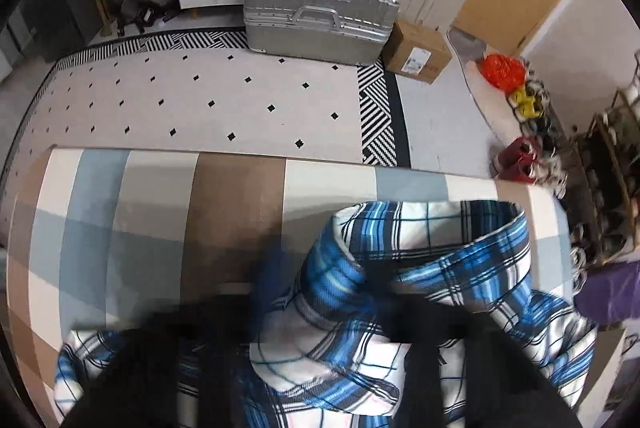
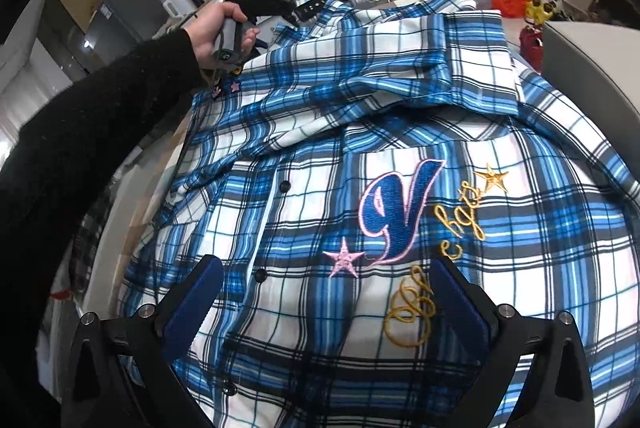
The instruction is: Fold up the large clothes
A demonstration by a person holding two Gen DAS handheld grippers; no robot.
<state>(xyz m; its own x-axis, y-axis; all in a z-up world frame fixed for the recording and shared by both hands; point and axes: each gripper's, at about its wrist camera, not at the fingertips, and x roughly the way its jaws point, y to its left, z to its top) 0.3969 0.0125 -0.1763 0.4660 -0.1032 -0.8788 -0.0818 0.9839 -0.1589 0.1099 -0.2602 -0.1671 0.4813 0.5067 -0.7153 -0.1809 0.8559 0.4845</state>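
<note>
Left tongs [image 1: 320,308] clenched, blurred – whether they pinch the plaid shirt [image 2: 400,155] is unclear; right tongs [image 2: 324,292] released above it – draw the sleeve flat across

Left gripper [image 1: 320,312] blurred, jaws closed, pointing steeply down. Left hand [image 2: 216,31] wrapped round grip, black sleeve [image 2: 100,131] stretched out. Right gripper [image 2: 326,292] jaws spread wide, angled down.
</note>
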